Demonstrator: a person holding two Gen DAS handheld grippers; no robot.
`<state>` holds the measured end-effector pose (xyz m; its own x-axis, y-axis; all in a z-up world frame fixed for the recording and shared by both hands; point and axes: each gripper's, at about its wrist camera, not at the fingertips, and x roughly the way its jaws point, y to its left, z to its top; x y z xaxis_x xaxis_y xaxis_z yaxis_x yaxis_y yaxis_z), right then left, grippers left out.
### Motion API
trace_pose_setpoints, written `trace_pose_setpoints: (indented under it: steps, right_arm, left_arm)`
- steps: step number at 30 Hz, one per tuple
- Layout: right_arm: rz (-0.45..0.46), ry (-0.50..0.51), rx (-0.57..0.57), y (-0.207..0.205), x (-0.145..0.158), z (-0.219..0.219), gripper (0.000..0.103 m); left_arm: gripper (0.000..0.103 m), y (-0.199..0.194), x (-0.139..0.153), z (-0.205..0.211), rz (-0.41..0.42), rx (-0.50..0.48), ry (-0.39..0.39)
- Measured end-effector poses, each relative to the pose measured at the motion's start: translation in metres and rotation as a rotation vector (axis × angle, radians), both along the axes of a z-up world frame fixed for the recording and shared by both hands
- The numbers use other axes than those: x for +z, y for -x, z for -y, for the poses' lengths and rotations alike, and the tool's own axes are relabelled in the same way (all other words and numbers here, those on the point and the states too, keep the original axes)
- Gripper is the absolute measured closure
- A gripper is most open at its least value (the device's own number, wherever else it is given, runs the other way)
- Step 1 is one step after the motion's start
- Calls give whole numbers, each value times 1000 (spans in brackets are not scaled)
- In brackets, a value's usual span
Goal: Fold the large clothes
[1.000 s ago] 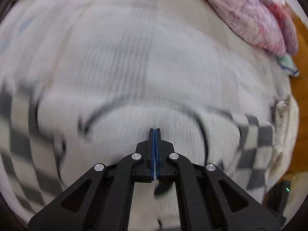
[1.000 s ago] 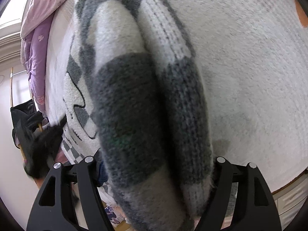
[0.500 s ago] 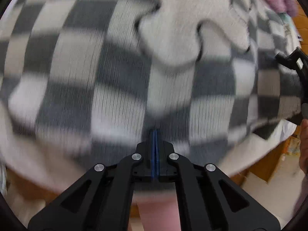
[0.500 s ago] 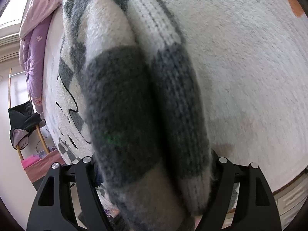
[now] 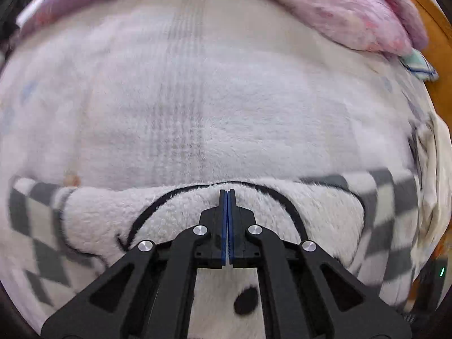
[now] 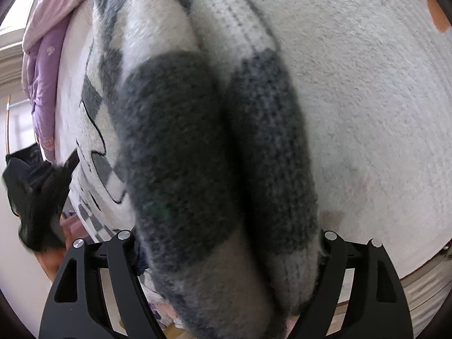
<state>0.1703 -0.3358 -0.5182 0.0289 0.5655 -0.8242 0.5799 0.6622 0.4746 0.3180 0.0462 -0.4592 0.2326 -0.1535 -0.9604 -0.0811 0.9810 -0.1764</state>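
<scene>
The left tool (image 5: pixel 227 195) has its two blue-lined fingers pressed flat together with nothing between them, and it points down at the checked sweater (image 5: pixel 197 214), a grey-and-white fleecy garment with a white cartoon patch outlined in black. The sweater lies spread across the near edge of the bed (image 5: pixel 226 107), whose pale fluffy cover fills the middle of the left wrist view. A pink quilt (image 5: pixel 339 8) is heaped along the far edge of the bed, and a small folded cloth with a blue border (image 5: pixel 418 65) sits near the far right corner. In the right wrist view the right tool (image 6: pixel 226 254) stands wide and its jaws are opening, with a thick double fold of the checked sweater (image 6: pixel 214 141) lying between them; the fingertips are hidden by the fabric. That fold rises from the bed cover (image 6: pixel 367 99), and the quilt (image 6: pixel 45 65) shows at the far left.
</scene>
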Motion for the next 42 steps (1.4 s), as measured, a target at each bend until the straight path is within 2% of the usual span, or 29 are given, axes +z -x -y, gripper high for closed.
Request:
trace_pose_setpoints:
  steps: [2,3,4,7,9,11,13,14,15,17,19,21,25,27,29,30,31,32,34,35,37,39,42]
  right_arm:
    - [-5,4,7,1,-1,-1,26]
    - [-14,8,4,3,-2,-1,26]
    - [-17,8,0,4,-2,-2,26]
    - [-6,16,3,8,-2,-4,26]
    - [-11,28,-3,12,-4,-10,26]
    - [-9,36,-9,13,-3,-13,26]
    - [-3,44,-7,14,-1,-16,26]
    - [-2,47,-9,14,-1,-16,26]
    - [-3,50,-14,14,0,-18,26]
    - [-10,56,-15,13,3,-22,26]
    - [-19,64,-13,15,4,-24,26]
    - [-23,76,-15,12,9,-33,26]
    - [-12,110,-57,13,14,-31,30]
    - [-1,117,-77,18,18,-30,32]
    - [20,127,-71,18,21,-32,36]
    - [35,128,-63,19,23,-35,39]
    - [41,124,-59,20,24,-38,41]
    - [40,110,-57,20,24,-39,42]
    - [44,64,-82,21,25,-36,52]
    - [51,36,-98,22,27,-34,53]
    - [57,13,-104,22,23,-33,61]
    - [87,23,-67,21,35,-38,66]
    - [136,52,-11,14,59,-52,70]
  left_arm:
    - [103,2,-3,-11,47,84,88]
    - [103,16,-2,-18,56,106,110]
    - [103,36,-1,-18,60,107,110]
    - [103,80,-10,19,40,30,32]
    - [103,114,-21,24,0,37,57]
    - [103,148,-32,21,-75,67,82]
    - [103,184,-33,26,-61,37,53]
    - [103,197,-32,30,-83,6,34]
    - [103,207,-30,31,-111,2,43]
    - [103,218,-31,27,-224,16,83]
    - [102,217,-14,23,-238,31,58]
    - [102,196,1,21,-180,25,70]
    - [103,136,6,19,-87,28,97]
    - [103,113,4,20,-68,25,117]
    - [103,107,-6,25,-66,5,141]
    - [103,109,-21,30,-113,-29,110]
    - [102,94,-31,39,-111,-40,96]
    - [102,94,-35,38,-76,-33,97]
    - [101,97,-38,33,-68,14,123]
    - [101,100,-38,29,-72,35,130]
    - [101,98,-35,30,-84,40,99]
    - [101,101,-29,30,-93,29,58]
    - [101,96,-32,44,-90,15,40]
